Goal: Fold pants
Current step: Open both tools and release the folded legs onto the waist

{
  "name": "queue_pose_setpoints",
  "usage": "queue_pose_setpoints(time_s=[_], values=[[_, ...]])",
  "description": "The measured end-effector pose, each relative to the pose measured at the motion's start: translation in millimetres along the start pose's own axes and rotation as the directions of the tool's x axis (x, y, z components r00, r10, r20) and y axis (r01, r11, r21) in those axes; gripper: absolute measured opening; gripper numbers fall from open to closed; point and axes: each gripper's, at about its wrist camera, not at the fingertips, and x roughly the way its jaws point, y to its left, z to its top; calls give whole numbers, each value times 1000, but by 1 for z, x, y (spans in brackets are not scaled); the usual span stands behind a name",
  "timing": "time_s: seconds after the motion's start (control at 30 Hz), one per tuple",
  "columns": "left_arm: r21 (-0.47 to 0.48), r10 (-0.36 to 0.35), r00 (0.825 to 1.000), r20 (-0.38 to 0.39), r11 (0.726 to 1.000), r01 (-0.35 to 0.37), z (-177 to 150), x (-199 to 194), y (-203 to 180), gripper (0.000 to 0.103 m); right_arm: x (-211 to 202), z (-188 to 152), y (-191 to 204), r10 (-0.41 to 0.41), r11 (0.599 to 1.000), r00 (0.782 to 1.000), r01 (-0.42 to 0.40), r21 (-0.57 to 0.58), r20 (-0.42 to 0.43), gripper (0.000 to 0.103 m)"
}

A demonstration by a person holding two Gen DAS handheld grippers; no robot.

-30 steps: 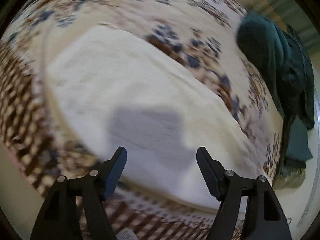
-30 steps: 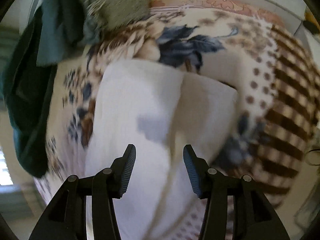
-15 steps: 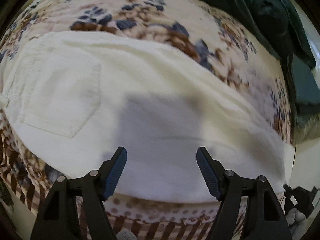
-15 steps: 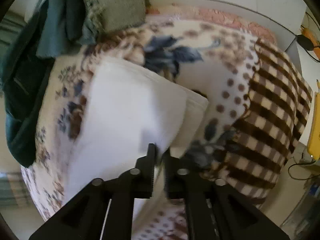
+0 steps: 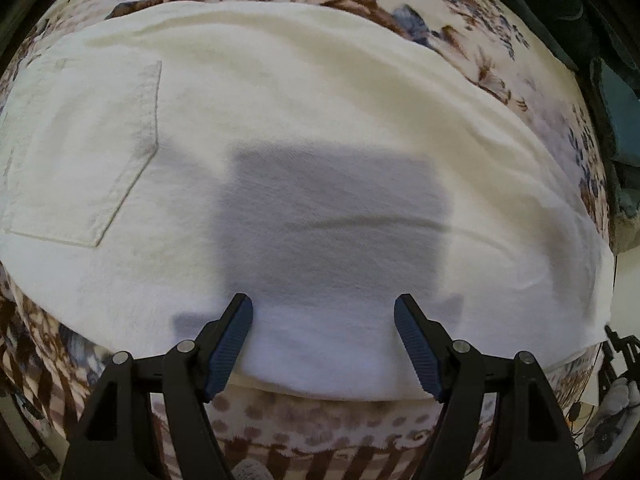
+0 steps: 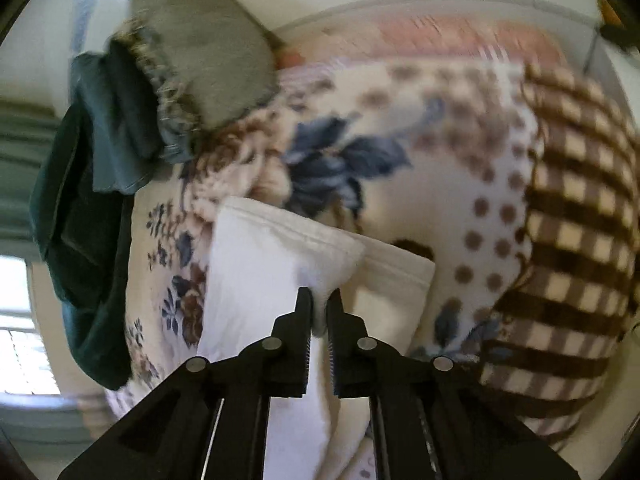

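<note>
White pants lie flat across a flowered blanket, back pocket at the left. My left gripper is open, low over the pants' near edge, its shadow on the cloth. In the right wrist view the pants' leg ends are lifted off the blanket. My right gripper is shut on the upper leg's hem corner; the lower leg end lies beneath to the right.
A dark green garment and a grey cushion lie at the blanket's far left in the right wrist view. The green garment also shows at the left wrist view's top right. The blanket's brown checked border hangs at the right.
My right gripper closed on the leg hem and has lifted it, pulling it back. My left gripper came down closer over the pants' near edge and stayed open.
</note>
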Motion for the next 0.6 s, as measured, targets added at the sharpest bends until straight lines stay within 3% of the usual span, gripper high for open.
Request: queue_pose_setpoints(time_s=[0.1, 0.2, 0.3, 0.37, 0.43, 0.6], values=[[-7, -10, 1000, -9, 1000, 10, 1, -3, 0, 72, -24, -4, 2, -63, 997, 997, 64, -30, 46, 7], [-1, -14, 1000, -13, 1000, 14, 3, -8, 1, 72, -3, -6, -7, -205, 975, 978, 202, -91, -25, 9], [6, -12, 1000, -21, 1000, 12, 1, -6, 1, 72, 20, -6, -22, -250, 967, 961, 243, -73, -120, 20], [9, -18, 999, -29, 1000, 18, 2, -6, 1, 72, 15, -11, -22, -237, 971, 964, 232, -52, -120, 31], [11, -23, 999, -38, 1000, 24, 3, -7, 2, 72, 7, -21, -17, -165, 986, 979, 160, -47, -122, 62], [1, -27, 998, -54, 1000, 27, 11, -20, 13, 72, -2, -58, 15, -157, 976, 979, 134, -172, -128, 66]])
